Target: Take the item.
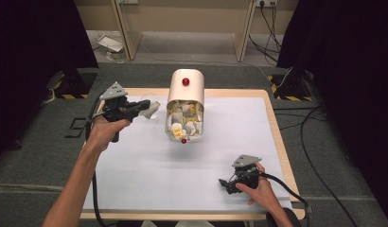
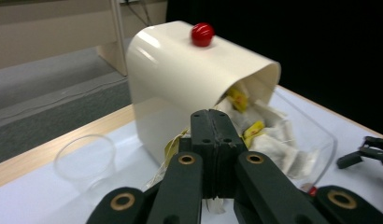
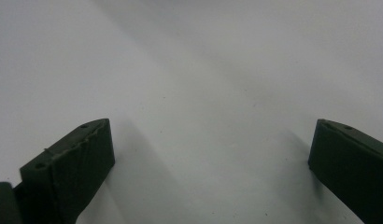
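Tea bag [image 1: 151, 108] sits upper left of the high view, pinched in closed left gripper [image 1: 144, 110]; left gripper view adds its string and tag hanging below the jaws, long axis approx vertical. Cup [image 2: 85, 156] behind, dispenser [image 1: 185, 106] w/ more bags at centre. Right gripper [image 1: 224, 185] open, empty, lower right.

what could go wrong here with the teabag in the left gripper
1. The left gripper pinches the teabag by little; it may slip before reaching the clear cup.
2. The light cup could tip if knocked.
3. The dangling bag might snag the open tea box.
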